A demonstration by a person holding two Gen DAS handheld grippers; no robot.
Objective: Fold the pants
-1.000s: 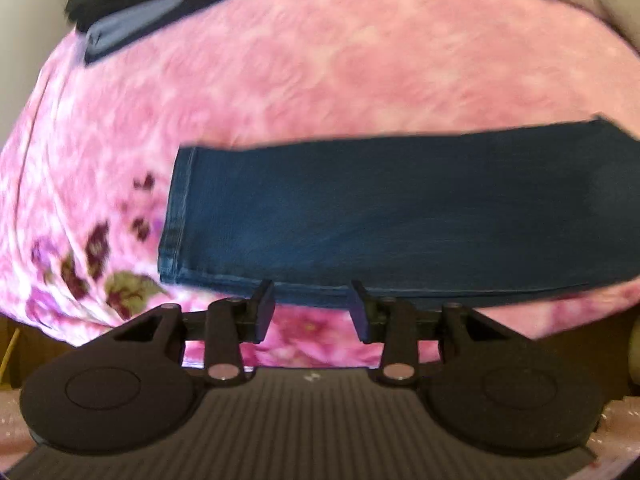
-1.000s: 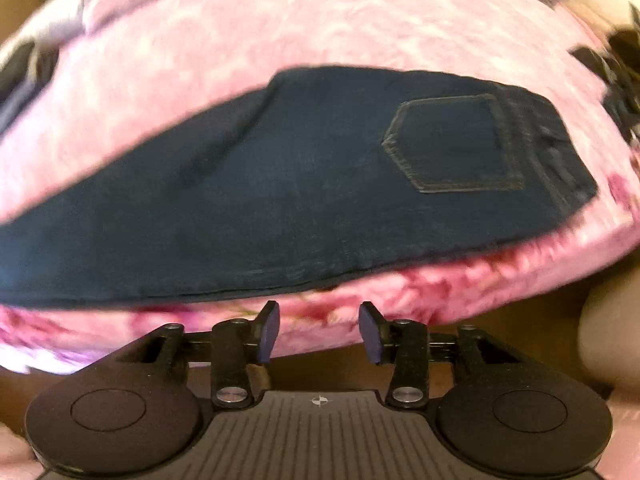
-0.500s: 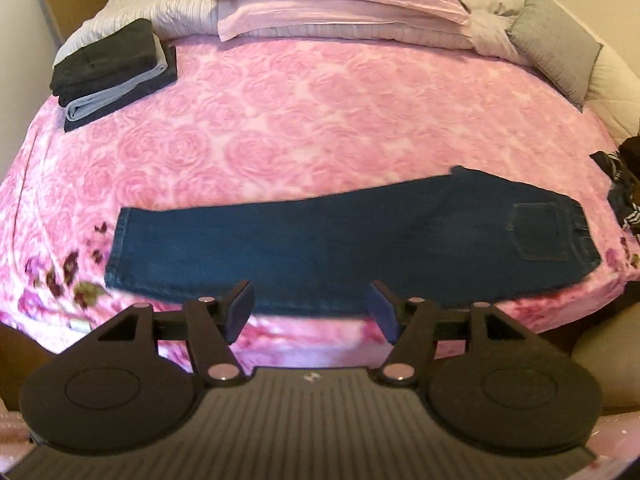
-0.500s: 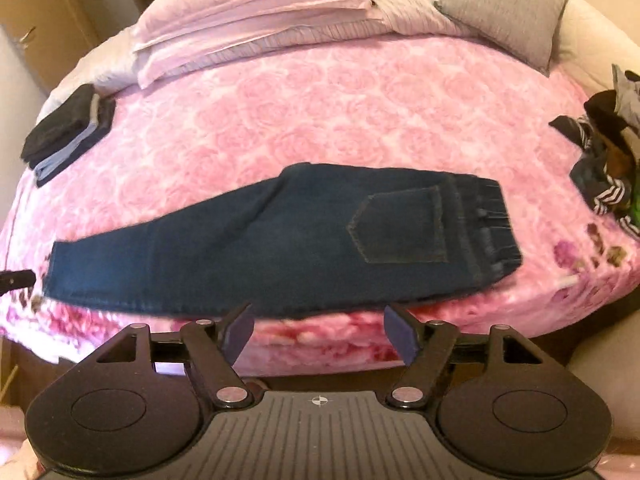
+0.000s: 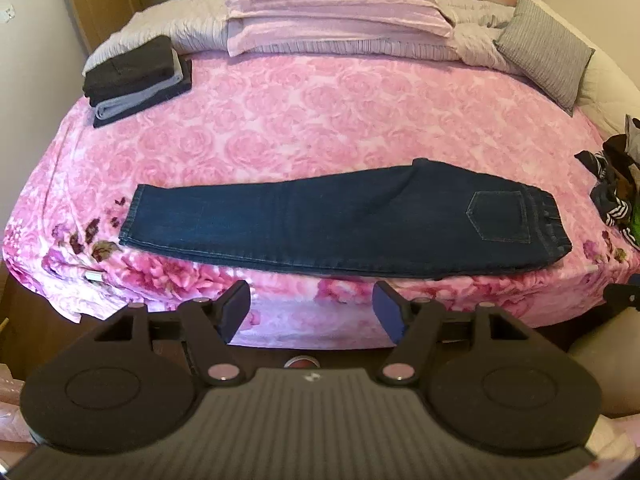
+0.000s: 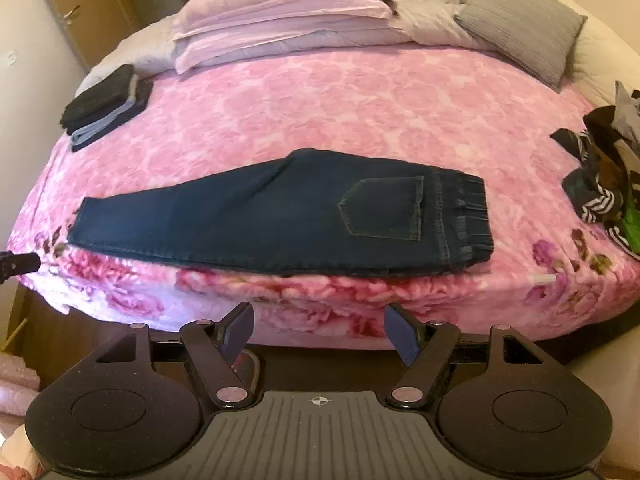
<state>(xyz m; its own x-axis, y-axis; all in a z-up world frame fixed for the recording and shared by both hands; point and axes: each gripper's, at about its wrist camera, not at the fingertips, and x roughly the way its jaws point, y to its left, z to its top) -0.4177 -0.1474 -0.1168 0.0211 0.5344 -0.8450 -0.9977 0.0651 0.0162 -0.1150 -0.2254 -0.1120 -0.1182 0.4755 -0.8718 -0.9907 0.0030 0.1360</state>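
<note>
Both claws have pulled back and up from the bed since the earlier frames, so we now see the whole bed instead of just denim. Left claw (image 5: 310, 312) has just been opening; its jaws stand apart, nothing between them. Right claw (image 6: 318, 334) likewise spread wide and empty, just been opening too. Ahead of us the pants (image 5: 320, 224) lie flat along the near edge of the bed (image 5: 320, 112), legs stacked on each other, hem to the left, waistband and back pocket (image 6: 384, 208) to the right. We judge the lengthwise fold done; crosswise folds, hem toward waist, still left. Farther out: folded dark stack (image 5: 136, 76) far left, loose clothes pile (image 6: 600, 184) at right edge, pillows (image 5: 336, 4) at the head.
</note>
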